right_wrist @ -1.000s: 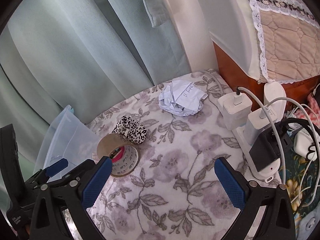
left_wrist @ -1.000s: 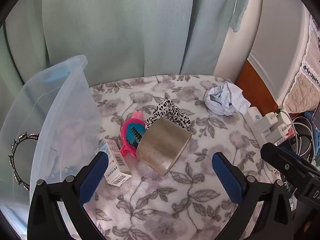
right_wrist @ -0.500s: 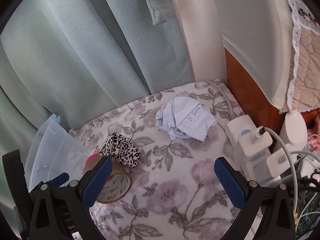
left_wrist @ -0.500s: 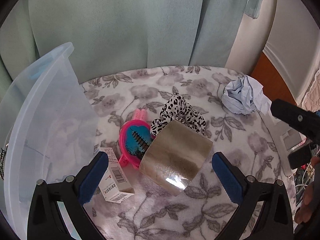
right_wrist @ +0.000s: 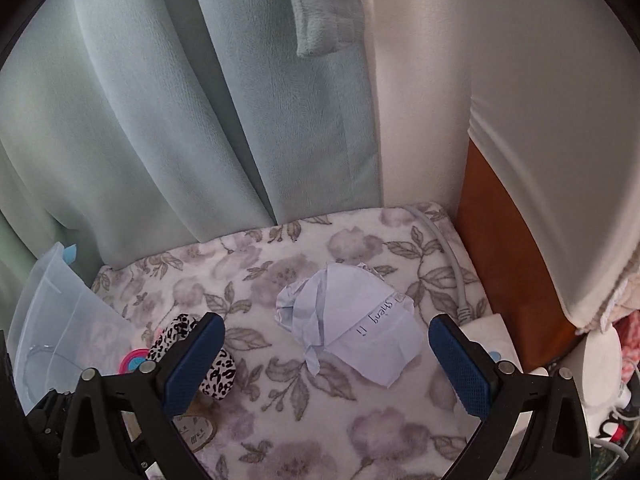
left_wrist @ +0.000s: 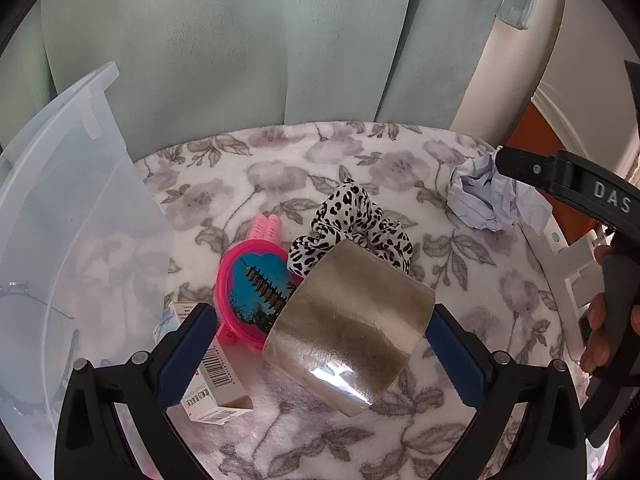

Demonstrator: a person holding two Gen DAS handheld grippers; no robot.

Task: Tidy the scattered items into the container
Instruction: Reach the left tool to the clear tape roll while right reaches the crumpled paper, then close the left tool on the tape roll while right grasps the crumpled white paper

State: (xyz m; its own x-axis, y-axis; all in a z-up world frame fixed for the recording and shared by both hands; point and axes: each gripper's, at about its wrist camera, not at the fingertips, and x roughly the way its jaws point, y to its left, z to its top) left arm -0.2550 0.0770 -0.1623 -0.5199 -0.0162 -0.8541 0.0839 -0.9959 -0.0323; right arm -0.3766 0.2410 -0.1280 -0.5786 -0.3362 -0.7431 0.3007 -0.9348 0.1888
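While both grippers hover over a floral blanket (left_wrist: 360, 168), the scattered items are seen lying outside the container. The left gripper (left_wrist: 320, 352) is held wide apart, its blue pads w/ nothing between them but a roll of tan tape (left_wrist: 348, 332), which sits on its side in the gap; contact w/ either pad cannot be confirmed. Under the tape's upper-left edge a pink compact mirror (left_wrist: 256, 292) w/ a pagoda picture is partly covered, and a black-and-white scrunchie (left_wrist: 352, 220) is pressed against the tape's far side. A small barcoded box (left_wrist: 216, 380) is seen just beside the mirror, partly behind the left pad. The clear plastic container (left_wrist: 72, 240) stands at the left edge of the blanket, close to the box; a thin beaded band shows through its wall.

In the right wrist view, the right gripper (right_wrist: 326, 364) is likewise spread open and grips nothing. A crumpled sheet of paper (right_wrist: 348, 324), handwriting visible, lies between and just beyond its pads, well apart from the tape cluster. A white power strip (right_wrist: 484, 328) and grey cable (right_wrist: 448, 260) are seen at the blanket's right edge. Pale green curtains (right_wrist: 160, 120) hang behind.
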